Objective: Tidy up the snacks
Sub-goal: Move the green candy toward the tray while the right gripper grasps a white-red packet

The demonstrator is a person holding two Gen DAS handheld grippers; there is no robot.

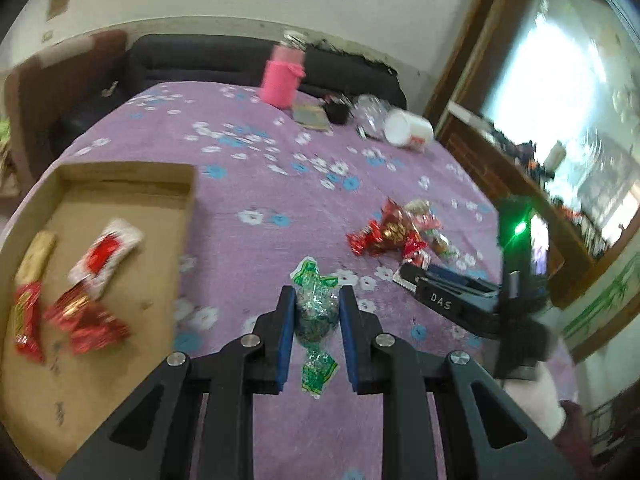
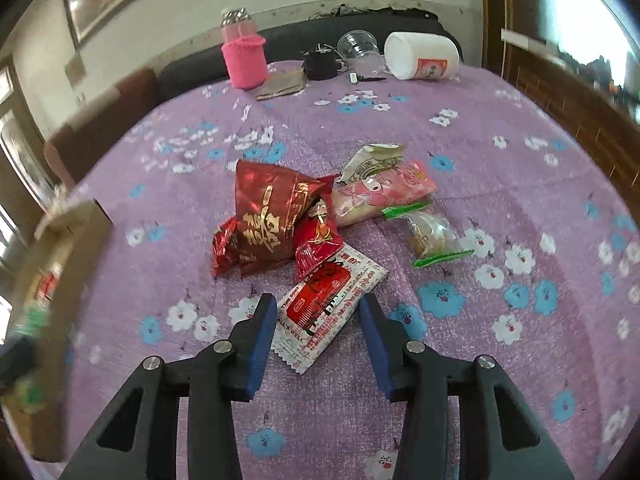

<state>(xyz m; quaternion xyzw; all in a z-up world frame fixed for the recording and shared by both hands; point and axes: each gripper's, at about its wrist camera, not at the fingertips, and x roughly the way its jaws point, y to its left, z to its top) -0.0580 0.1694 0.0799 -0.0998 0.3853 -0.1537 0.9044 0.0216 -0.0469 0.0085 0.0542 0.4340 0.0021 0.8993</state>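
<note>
My left gripper [image 1: 317, 297] is shut on a green foil candy [image 1: 316, 314] and holds it above the purple flowered tablecloth [image 1: 256, 184], just right of a cardboard tray [image 1: 120, 208]. The tray holds several red and white snack packets [image 1: 106, 254]. My right gripper [image 2: 318, 304] is open, its fingers on either side of a white-and-red snack packet [image 2: 328, 308] lying on the cloth. Beyond it lies a pile: a dark red bag [image 2: 268, 216], a pink packet [image 2: 380, 196] and a clear green-edged packet [image 2: 430, 234]. The right gripper [image 1: 448, 298] also shows in the left wrist view, beside the pile [image 1: 396, 232].
At the table's far side stand a pink-sleeved bottle [image 2: 244, 56], a black cup [image 2: 320, 65], a clear plastic cup [image 2: 360, 50] and a tipped white tub [image 2: 420, 56]. A dark sofa [image 1: 224, 60] lies behind. A wood-framed window [image 1: 560, 100] is at right. The tray's edge [image 2: 60, 248] is at left.
</note>
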